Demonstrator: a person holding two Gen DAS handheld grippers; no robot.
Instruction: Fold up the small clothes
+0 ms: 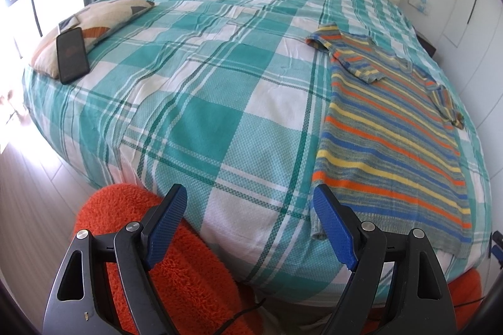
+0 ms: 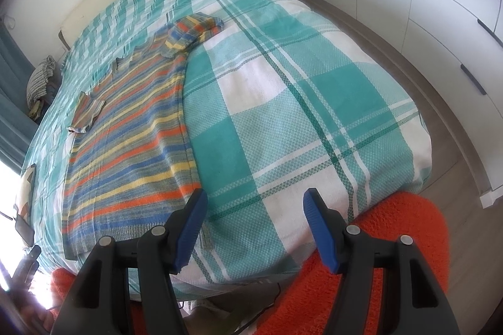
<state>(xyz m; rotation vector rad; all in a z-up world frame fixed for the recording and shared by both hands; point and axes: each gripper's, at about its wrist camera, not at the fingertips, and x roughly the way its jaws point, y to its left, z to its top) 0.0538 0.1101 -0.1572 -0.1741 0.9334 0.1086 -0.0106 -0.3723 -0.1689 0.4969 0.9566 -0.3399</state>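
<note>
Folding is not yet begun: striped knit sweater (image 1: 393, 127) is spread flat on the checked bedspread (image 1: 201, 114); left gripper (image 1: 251, 228) and right gripper (image 2: 254, 225) are held released, empty, near its hem.

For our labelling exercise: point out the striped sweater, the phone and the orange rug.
striped sweater (image 1: 389, 140): left wrist view, middle of its body.
phone (image 1: 72, 55): left wrist view, centre of its dark screen.
orange rug (image 2: 393, 240): right wrist view, shaggy pile beside the bed.
</note>
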